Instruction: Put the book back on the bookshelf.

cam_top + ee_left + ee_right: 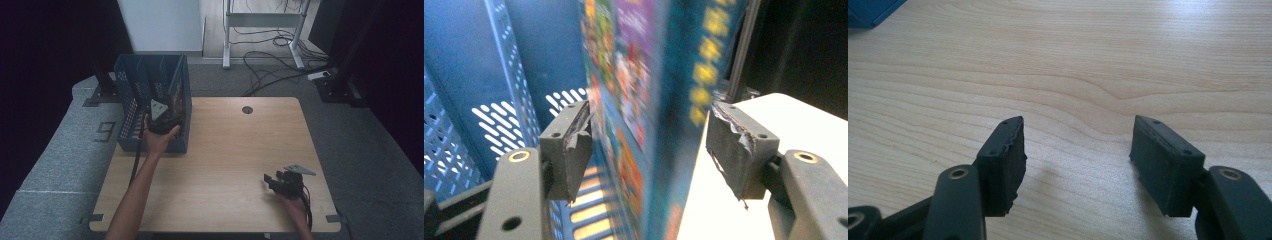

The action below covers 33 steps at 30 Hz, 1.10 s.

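A blue perforated file rack [150,75] stands at the far left corner of the wooden table [225,145]. A colourful book [644,100] stands upright in its right compartment, seen in the high view as a dark brownish slab [176,100]. My left gripper [162,120] is at the rack's near end. It is open [649,125], with its jaws either side of the book, and the book looks blurred. The rack wall [484,75] rises to the left of it. My right gripper [269,181] rests low over the table's near right. It is open [1075,145] and holds nothing.
A round cable hole [247,110] sits near the table's far edge. Behind the table are a white desk frame [260,30] and loose cables [280,65] on the floor. A corner of the rack [868,10] shows far off in the right gripper view.
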Motion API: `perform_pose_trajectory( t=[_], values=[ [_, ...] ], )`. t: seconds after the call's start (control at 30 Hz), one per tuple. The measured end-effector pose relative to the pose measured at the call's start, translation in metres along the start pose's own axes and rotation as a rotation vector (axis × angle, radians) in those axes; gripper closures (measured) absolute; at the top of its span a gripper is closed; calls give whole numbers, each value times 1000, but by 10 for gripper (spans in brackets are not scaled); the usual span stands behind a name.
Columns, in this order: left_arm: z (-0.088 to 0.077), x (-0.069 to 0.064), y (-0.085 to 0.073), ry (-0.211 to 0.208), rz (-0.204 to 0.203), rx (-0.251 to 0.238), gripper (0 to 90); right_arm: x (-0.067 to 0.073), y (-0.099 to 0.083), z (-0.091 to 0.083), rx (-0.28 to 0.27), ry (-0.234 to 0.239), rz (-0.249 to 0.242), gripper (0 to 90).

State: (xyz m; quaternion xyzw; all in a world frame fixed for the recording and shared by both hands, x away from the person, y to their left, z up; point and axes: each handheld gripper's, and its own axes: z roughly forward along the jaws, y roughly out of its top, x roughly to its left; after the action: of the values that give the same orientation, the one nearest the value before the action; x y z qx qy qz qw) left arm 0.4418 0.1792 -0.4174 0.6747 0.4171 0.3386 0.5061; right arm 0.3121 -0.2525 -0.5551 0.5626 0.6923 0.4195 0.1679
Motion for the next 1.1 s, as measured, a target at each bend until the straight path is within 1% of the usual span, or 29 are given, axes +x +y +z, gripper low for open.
perform_pose_trajectory(
  t=[0.03, 0.07, 0.1, 0.13, 0.2, 0.3, 0.4, 0.43, 0.57, 0.7, 0.83, 0.93, 0.97, 1.03, 1.1],
  values=[
    [-2, -1, -2, -8, -1, 1, 349, 0, 0, 0, 0, 0, 0, 379],
    [-7, -2, -6, -25, -7, 9, 340, 0, 0, 0, -1, -2, 1, 378],
    [-7, -2, -6, -25, -7, 9, 335, 0, 0, 0, -1, -2, 1, 378],
    [-11, -1, -9, -34, -13, 13, 335, 0, 0, 0, -2, -3, 2, 378],
    [-16, -1, -14, -40, -14, 19, 332, 0, 0, 0, -1, -3, 2, 378],
    [-24, 4, -23, -63, -40, 31, 333, 0, 0, 0, 0, 1, 5, 378],
    [-30, 6, -30, -71, -54, 37, 333, -1, 0, 0, -1, 4, 10, 378],
    [-35, 7, -34, -69, -55, 35, 338, -1, 0, 0, -1, 4, 12, 378],
    [-40, 7, -40, -81, -62, 46, 339, -1, 0, 0, -1, 1, 10, 378],
    [-48, 5, -46, -89, -58, 59, 337, -1, 1, 0, -1, 0, 9, 378],
    [-57, -1, -52, -109, -30, 84, 333, -1, 1, 0, -1, 3, 12, 377],
    [-62, -7, -55, -121, 10, 104, 331, -2, 1, 1, -3, 6, 15, 377],
    [-65, -9, -56, -128, 16, 108, 331, -2, 1, 1, -3, 6, 15, 377],
    [-70, -11, -58, -144, 19, 116, 328, -3, 1, 1, -3, 9, 17, 378],
    [-75, -13, -61, -150, 12, 111, 331, -3, 1, 1, -3, 10, 19, 378]
  ],
)
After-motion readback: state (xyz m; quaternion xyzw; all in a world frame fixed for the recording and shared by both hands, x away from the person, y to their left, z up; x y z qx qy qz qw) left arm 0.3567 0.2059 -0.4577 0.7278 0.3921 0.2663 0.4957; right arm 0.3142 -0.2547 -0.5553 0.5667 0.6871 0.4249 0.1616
